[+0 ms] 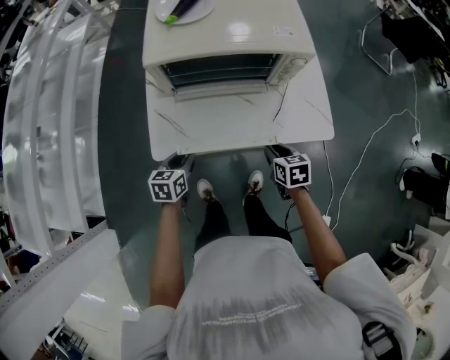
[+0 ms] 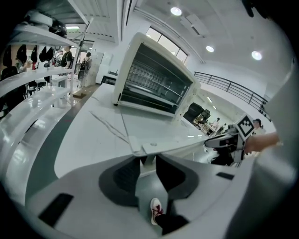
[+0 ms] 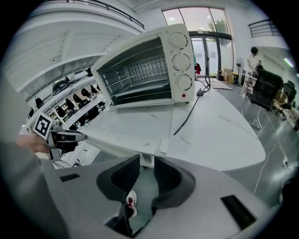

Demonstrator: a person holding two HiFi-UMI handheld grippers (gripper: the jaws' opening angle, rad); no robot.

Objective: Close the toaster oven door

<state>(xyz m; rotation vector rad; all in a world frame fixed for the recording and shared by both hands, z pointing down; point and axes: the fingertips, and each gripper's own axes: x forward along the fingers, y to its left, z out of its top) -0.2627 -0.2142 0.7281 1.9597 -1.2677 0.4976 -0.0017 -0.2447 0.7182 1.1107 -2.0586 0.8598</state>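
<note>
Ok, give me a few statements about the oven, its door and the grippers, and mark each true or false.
1. The oven door is open and lies flat. True.
2. A plate sits on top of the oven. True.
3. The knobs are on the oven's left side. False: they run down the right side of its front.
4. The right gripper is up at the knobs. False: it and the left gripper are each closed on a near corner of the door.
5. A cable lies on the table, right of the door. True.
</note>
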